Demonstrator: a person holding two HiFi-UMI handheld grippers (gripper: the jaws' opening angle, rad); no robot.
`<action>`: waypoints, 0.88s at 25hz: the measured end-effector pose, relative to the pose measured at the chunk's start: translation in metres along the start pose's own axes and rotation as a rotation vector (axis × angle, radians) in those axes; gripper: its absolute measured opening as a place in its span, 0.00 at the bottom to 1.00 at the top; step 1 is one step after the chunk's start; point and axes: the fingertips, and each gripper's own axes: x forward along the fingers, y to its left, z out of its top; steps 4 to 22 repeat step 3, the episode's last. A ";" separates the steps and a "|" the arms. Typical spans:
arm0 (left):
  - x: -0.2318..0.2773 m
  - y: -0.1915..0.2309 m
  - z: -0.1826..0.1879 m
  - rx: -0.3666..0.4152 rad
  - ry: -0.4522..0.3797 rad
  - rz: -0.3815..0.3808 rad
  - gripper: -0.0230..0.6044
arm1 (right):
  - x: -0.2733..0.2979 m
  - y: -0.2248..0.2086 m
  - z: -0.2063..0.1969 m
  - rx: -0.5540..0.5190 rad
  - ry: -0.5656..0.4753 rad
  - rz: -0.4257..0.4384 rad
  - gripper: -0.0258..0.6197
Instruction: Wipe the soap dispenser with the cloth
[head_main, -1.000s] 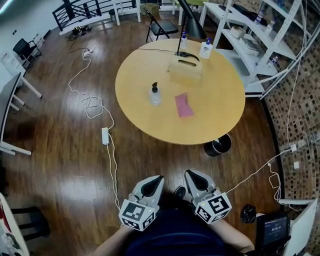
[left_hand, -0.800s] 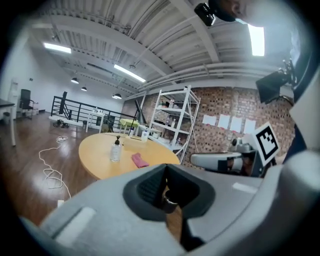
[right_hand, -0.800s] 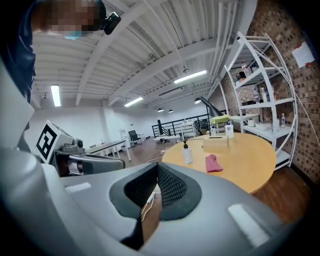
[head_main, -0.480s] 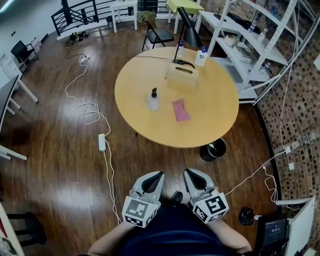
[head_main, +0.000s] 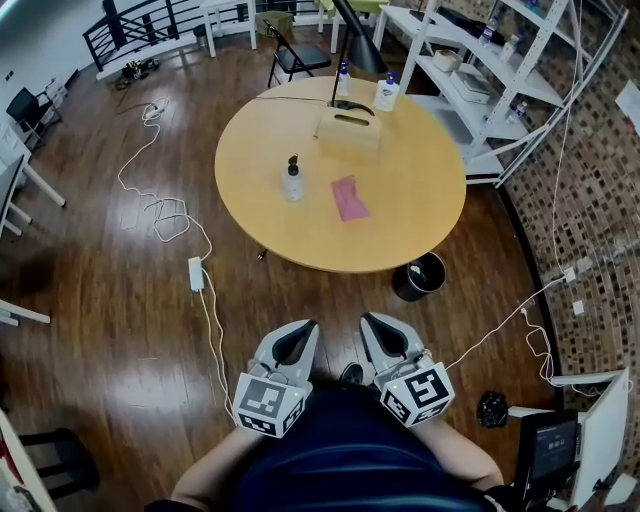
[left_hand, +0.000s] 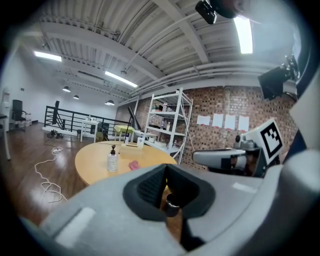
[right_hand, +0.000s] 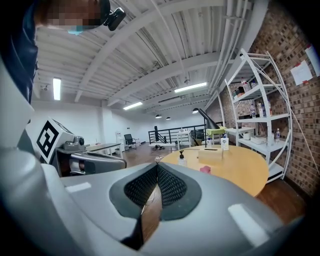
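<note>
On the table (head_main: 425, 225) sit one soap dispenser (head_main: 292, 181) and one cloth (head_main: 349, 198).

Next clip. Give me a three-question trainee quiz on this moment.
1. True or false: the left gripper and the right gripper are both shut and empty.
2. In the head view, the cloth lies: A) on the table, right of the dispenser; B) on the floor; C) over the dispenser.
3. Fill in: a black ___ stands on the floor by the table.
Key: 1 true; 2 A; 3 bin.
</note>
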 end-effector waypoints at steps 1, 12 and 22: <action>0.000 0.002 0.000 0.001 0.001 0.003 0.04 | 0.001 0.001 0.000 -0.001 -0.001 0.003 0.06; -0.001 0.004 -0.003 0.000 0.005 0.007 0.04 | 0.003 0.003 -0.001 -0.004 -0.001 0.007 0.06; -0.001 0.004 -0.003 0.000 0.005 0.007 0.04 | 0.003 0.003 -0.001 -0.004 -0.001 0.007 0.06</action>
